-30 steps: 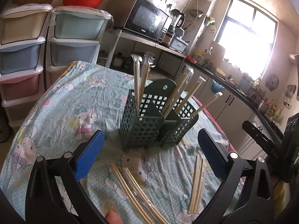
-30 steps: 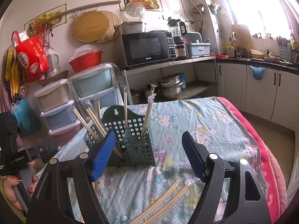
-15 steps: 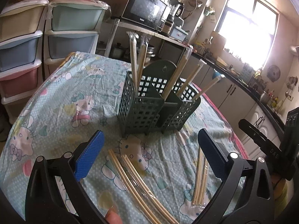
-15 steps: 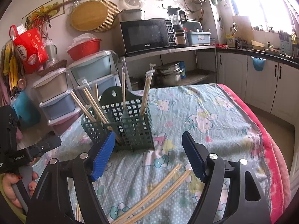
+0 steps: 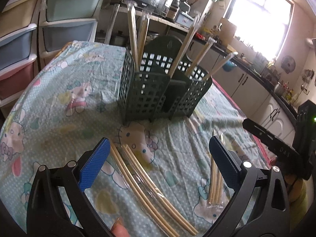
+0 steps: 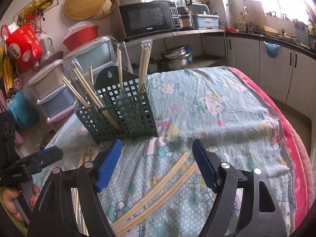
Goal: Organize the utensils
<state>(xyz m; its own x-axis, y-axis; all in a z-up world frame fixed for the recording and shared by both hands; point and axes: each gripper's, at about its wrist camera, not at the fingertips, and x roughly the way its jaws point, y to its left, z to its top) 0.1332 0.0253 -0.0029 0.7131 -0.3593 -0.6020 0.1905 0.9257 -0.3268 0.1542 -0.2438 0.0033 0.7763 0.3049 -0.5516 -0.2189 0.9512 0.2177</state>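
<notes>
A dark green slotted utensil holder stands on the table and holds several wrapped chopstick pairs; it also shows in the right wrist view. A wrapped chopstick pair lies between the open fingers of my left gripper. A second chopstick pair lies by its right finger. In the right wrist view my right gripper is open and empty over a chopstick pair. Both grippers hover just above the cloth, short of the holder.
The table wears a light blue cartoon-print cloth with a red edge on the right. Stacked plastic drawers stand at the left. A microwave sits on a shelf behind. The other gripper is at the right.
Both grippers have moved forward and down toward the table; the holder and the loose chopsticks appear larger and closer. Both stay open and empty.
</notes>
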